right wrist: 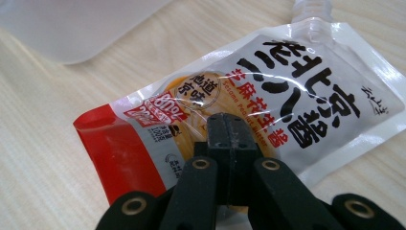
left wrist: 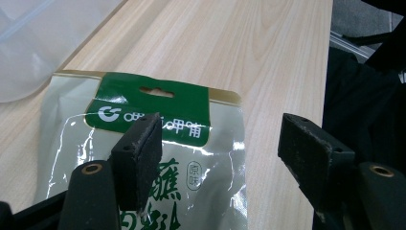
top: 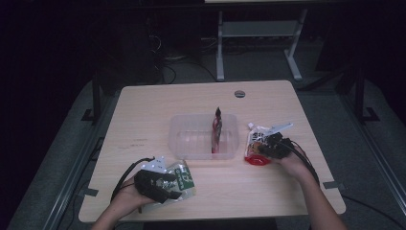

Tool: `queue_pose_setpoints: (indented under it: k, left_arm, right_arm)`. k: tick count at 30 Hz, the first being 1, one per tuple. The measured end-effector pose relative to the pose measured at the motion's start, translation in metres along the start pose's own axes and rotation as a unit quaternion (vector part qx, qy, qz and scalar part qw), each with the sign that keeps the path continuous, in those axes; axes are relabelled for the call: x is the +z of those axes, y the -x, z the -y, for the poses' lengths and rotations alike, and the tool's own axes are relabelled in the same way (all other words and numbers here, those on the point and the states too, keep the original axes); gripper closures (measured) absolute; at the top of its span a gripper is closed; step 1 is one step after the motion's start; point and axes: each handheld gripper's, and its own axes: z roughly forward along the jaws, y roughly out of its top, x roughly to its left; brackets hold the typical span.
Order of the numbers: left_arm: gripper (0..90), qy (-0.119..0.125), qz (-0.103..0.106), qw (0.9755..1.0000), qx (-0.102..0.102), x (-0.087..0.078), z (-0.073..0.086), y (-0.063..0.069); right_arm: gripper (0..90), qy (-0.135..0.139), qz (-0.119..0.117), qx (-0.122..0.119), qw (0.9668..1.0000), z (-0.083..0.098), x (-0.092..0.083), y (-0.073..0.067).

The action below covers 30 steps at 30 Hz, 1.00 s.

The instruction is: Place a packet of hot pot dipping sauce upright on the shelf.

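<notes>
1. Left hand-held gripper point(left wrist: 220, 143) hovers released over the green snack bag point(left wrist: 143, 158) on the near-left tabletop point(top: 143, 124).
2. Right hand-held gripper point(right wrist: 232, 129) looks clenched against the sauce pouch point(right wrist: 268, 96), right of the clear bin point(top: 191, 139).
3. Next, likely lifting the pouch binward.

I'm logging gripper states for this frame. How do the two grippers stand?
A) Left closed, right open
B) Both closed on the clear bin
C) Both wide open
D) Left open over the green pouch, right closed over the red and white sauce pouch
D: the left gripper has its jaws spread apart above the green pouch, while the right gripper has its jaws pressed together over the sauce pouch.
</notes>
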Motion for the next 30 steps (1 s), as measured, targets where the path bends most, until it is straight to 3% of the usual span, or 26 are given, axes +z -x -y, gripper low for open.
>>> queue_pose_setpoints:
  k: [8,18,30]
  left_arm:
    - [31.6,-0.008,0.006,0.9999,0.002,0.003,0.002,0.002]
    - [31.5,-0.010,0.005,0.9999,0.005,0.003,0.002,0.003]
    - [31.5,-0.009,0.005,0.9999,0.007,0.003,0.001,0.004]
  right_arm:
    - [90.0,-0.016,-0.013,-0.018,0.9996,0.003,-0.006,-0.014]
    - [90.0,-0.040,-0.032,-0.050,0.9974,0.012,-0.017,-0.042]
    - [90.0,-0.048,-0.050,-0.073,0.9949,0.020,-0.025,-0.071]
